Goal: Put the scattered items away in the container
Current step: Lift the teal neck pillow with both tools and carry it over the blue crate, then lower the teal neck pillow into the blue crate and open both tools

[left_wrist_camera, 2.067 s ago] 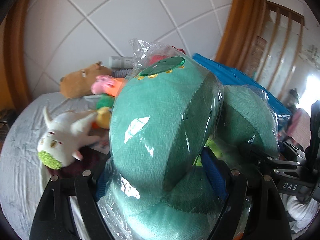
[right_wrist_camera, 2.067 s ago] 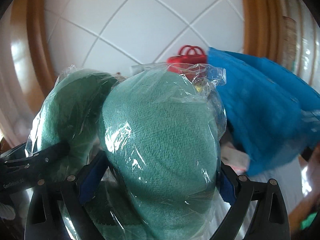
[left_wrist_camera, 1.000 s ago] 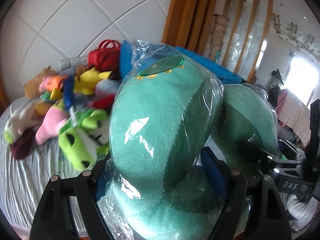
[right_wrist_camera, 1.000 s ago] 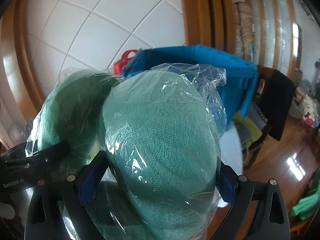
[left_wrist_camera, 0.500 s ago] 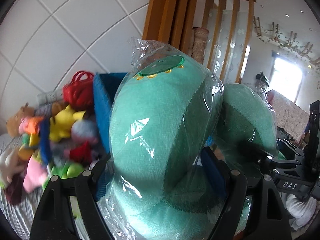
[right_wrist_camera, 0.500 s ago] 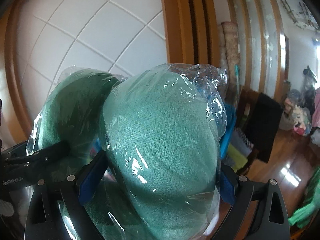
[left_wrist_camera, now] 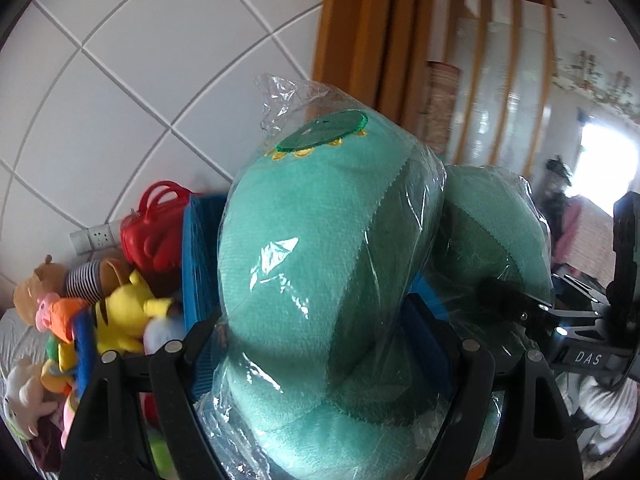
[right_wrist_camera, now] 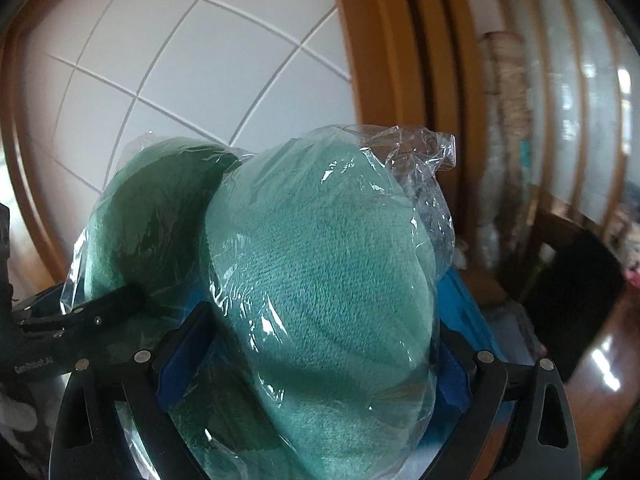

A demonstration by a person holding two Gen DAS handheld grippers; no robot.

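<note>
A teal plush neck pillow (left_wrist_camera: pixel 320 264), U-shaped and sealed in a crinkled clear plastic bag (left_wrist_camera: pixel 280 92), is held up between both grippers. One arm of the pillow is pinched by the left gripper (left_wrist_camera: pixel 320 344), whose blue-padded jaws are pressed against the plastic on either side. The other arm is clamped in the same way by the right gripper (right_wrist_camera: pixel 320 344). In the left wrist view a dark green embroidered patch with small yellow shapes along its edge (left_wrist_camera: pixel 324 134) is seen near the top of the nearer arm, and darker green panels are sewn between the lighter ones. In the right wrist view the plush (right_wrist_camera: pixel 320 280) is shown as fuzzy and uniformly teal, with the bag's loose end (right_wrist_camera: pixel 424 152) bunched at the top.

Just behind the pillow a blue fabric container (left_wrist_camera: pixel 198 252) is partly visible, and its blue side is also glimpsed in the right wrist view (right_wrist_camera: pixel 464 304). To its left a heap of soft toys is laid on a grey-white bedsheet (left_wrist_camera: pixel 16 332): a yellow plush (left_wrist_camera: pixel 120 320), a red toy handbag (left_wrist_camera: pixel 156 224), a brown plush (left_wrist_camera: pixel 28 292), a striped one (left_wrist_camera: pixel 86 278) and a white one (left_wrist_camera: pixel 24 392). A white padded wall with diagonal seams (left_wrist_camera: pixel 140 60) is seen behind, with a socket strip (left_wrist_camera: pixel 94 236) at its base. Wooden trim (left_wrist_camera: pixel 360 40) and slatted wooden partitions (left_wrist_camera: pixel 500 60) are seen to the right, with a bright window (left_wrist_camera: pixel 608 152) further off.
</note>
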